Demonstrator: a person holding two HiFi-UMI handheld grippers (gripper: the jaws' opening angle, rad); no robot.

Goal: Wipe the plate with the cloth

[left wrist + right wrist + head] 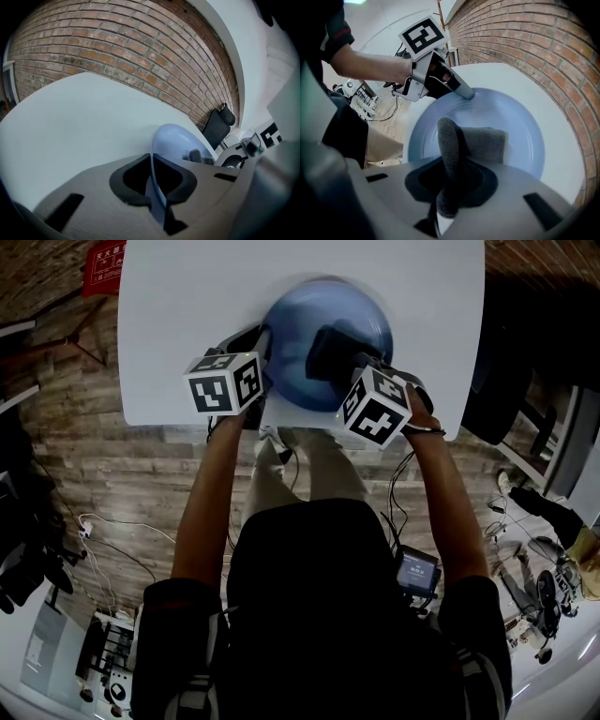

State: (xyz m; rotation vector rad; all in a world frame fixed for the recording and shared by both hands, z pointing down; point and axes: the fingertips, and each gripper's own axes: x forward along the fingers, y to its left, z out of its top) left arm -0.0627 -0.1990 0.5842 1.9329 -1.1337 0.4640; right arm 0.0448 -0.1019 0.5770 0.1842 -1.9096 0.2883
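Left claw (153, 190) tight on the rim of the one blue plate (174, 139), right claw (447, 185) tight on the one grey cloth (485, 145).

A white table (70, 117) spreads beneath the left gripper (151, 164), a red brick wall (117, 51) rising ahead of it, a black chair (216, 127) to its right, wood-plank floor (112, 484) behind.

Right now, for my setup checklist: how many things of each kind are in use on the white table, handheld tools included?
Pale-blue round plate: 1
Grey cloth: 1
Two-jaw grippers with marker cubes: 2 (left gripper, right gripper)
Total: 4
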